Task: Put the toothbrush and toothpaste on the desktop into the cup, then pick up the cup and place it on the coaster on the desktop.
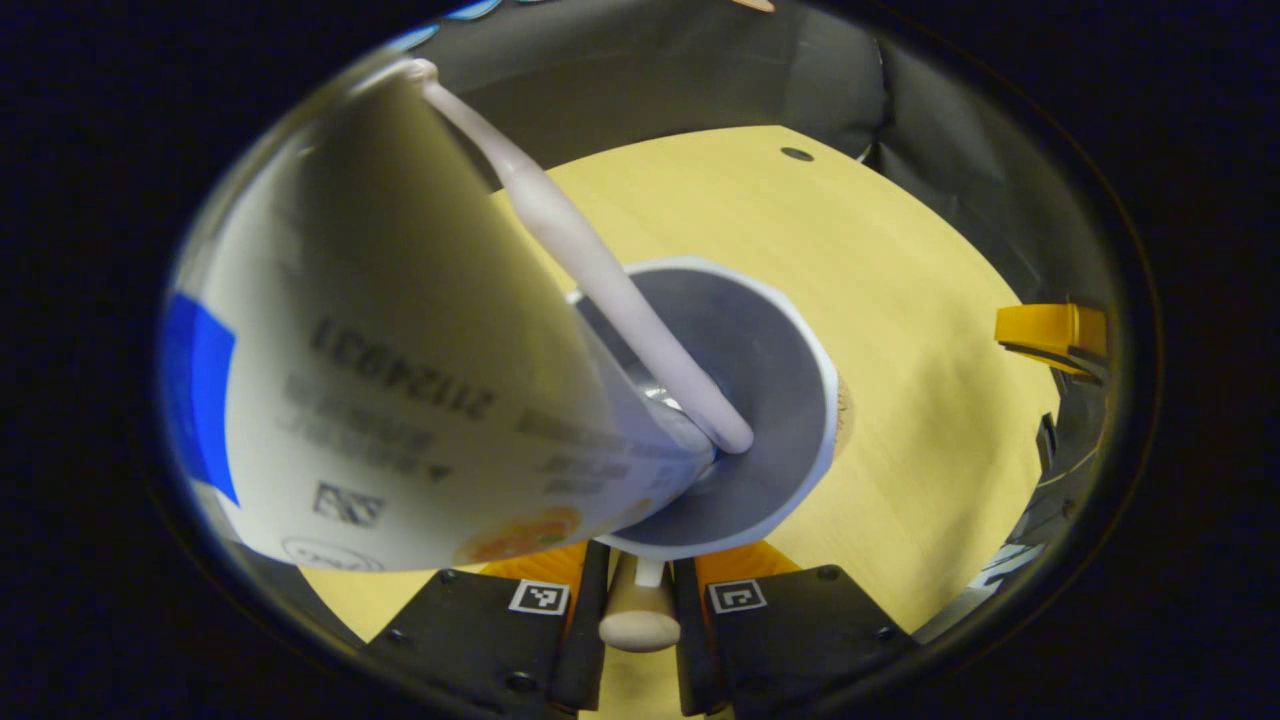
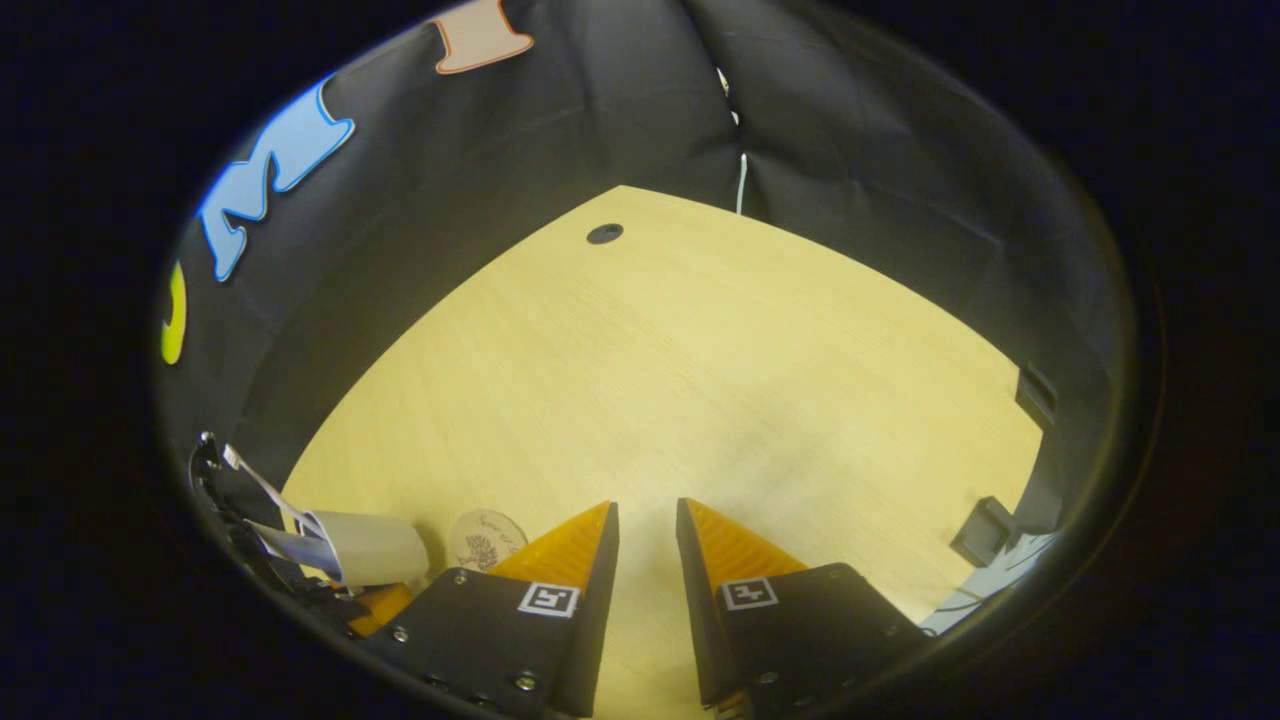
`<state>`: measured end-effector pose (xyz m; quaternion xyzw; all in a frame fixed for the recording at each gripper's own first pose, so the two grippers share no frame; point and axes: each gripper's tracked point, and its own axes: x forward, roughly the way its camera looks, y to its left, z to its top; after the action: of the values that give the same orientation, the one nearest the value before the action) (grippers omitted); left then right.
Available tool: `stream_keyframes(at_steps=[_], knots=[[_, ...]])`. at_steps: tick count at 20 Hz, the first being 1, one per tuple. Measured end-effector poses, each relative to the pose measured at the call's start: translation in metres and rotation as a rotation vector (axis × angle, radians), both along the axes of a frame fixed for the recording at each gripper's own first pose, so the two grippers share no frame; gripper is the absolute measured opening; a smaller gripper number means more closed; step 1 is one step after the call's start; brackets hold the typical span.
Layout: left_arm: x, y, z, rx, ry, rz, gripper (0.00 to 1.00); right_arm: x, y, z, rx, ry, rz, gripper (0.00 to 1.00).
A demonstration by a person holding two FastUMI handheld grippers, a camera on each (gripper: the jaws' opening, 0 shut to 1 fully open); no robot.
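- The left gripper (image 1: 640,600) was clamped on the wooden handle (image 1: 640,615) of the cup (image 1: 735,410), with both fingers pressing on it.
- The toothpaste (image 1: 400,350) and the toothbrush (image 1: 600,270) stood inside the cup, leaning out over its rim toward the camera.
- The coaster (image 2: 487,540) lay on the desktop (image 2: 700,380), just beside the cup in the right gripper view; in the left gripper view its edge seemed to peek out under the cup.
- The right gripper (image 2: 647,525) hung over bare desktop, fingers slightly apart and holding nothing.
- Risk: the tall tube made the load top-heavy, so a tilt at the narrow handle grip could tip the cup or drop the contents.
- Risk: the cup could land off-centre, because its own body hid the coaster.
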<state>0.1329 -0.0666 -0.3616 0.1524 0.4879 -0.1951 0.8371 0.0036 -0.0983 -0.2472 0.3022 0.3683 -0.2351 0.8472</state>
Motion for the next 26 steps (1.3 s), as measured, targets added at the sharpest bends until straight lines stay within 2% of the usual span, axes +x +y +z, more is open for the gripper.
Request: stream_keyframes(at_steps=[9,20,24,25,26], knots=[[-0.015,-0.06,-0.019,0.027,0.052,-0.079,0.36,-0.015,-0.013,-0.006,0.041,-0.001,-0.047,0.37],[-0.014,-0.073,-0.03,0.104,0.111,-0.083,0.36,-0.033,-0.033,-0.022,0.096,0.005,-0.101,0.37],[-0.014,-0.073,-0.029,0.116,0.1,-0.088,0.51,-0.036,-0.035,-0.024,0.106,0.005,-0.102,0.37],[-0.013,-0.069,-0.027,0.12,0.096,-0.084,0.47,-0.037,-0.035,-0.023,0.106,0.004,-0.101,0.37],[-0.013,-0.066,-0.026,0.121,0.094,-0.08,0.48,-0.037,-0.035,-0.023,0.107,0.003,-0.1,0.37]])
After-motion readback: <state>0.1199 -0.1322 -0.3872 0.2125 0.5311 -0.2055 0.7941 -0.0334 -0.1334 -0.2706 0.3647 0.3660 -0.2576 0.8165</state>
